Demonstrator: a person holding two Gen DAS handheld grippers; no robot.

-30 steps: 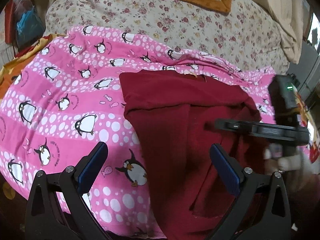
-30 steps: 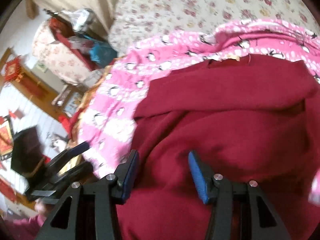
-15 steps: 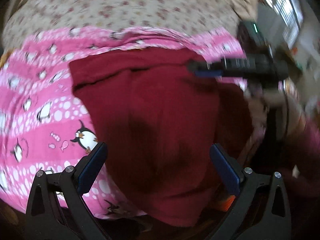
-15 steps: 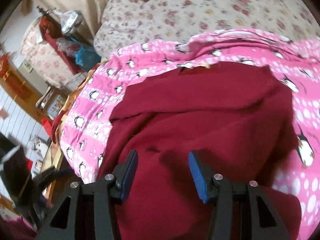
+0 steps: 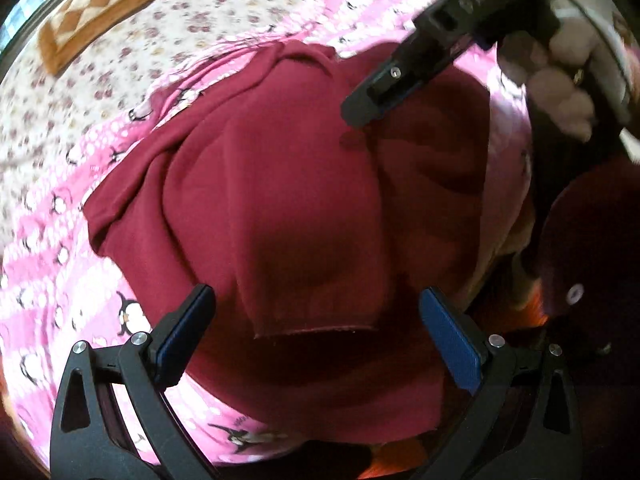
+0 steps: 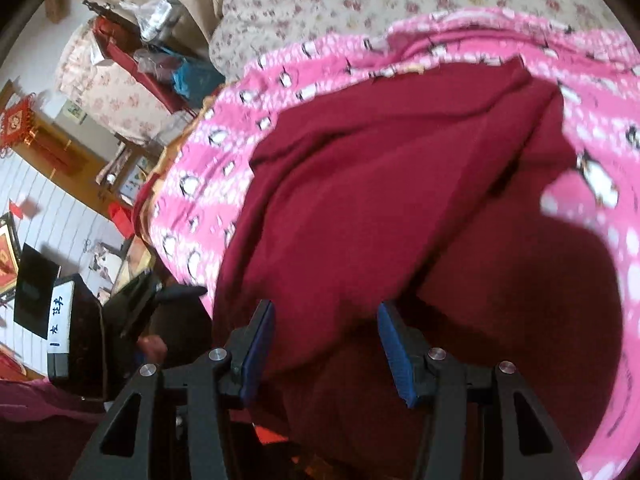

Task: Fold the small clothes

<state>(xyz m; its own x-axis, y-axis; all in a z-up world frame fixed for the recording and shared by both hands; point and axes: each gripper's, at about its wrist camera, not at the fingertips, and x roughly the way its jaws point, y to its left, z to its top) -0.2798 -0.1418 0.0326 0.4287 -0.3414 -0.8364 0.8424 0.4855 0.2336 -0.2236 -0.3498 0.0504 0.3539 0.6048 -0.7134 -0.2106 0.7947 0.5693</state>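
Observation:
A dark red garment (image 5: 280,200) lies spread and loosely folded on a pink penguin blanket (image 5: 48,280). A folded flap ends in a hem near my left gripper (image 5: 316,304), which hangs open and wide just above that hem, with nothing between its pads. In the left wrist view the right gripper (image 5: 372,100) reaches in from the upper right over the cloth, held by a hand (image 5: 560,80). In its own view my right gripper (image 6: 326,320) stands half open above the garment (image 6: 360,200), its pads clear of the cloth.
The blanket (image 6: 224,152) covers a bed with a floral spread (image 5: 120,60); an orange checked cushion (image 5: 100,4) lies at its far side. A cluttered chair and shelves (image 6: 160,60) stand beyond the bed's left edge. The left gripper (image 6: 136,304) shows dark and blurred there.
The left gripper has rolled and dropped closer to the garment's near hem. The right gripper has slid sideways over the cloth. Neither pair of jaws has changed its opening.

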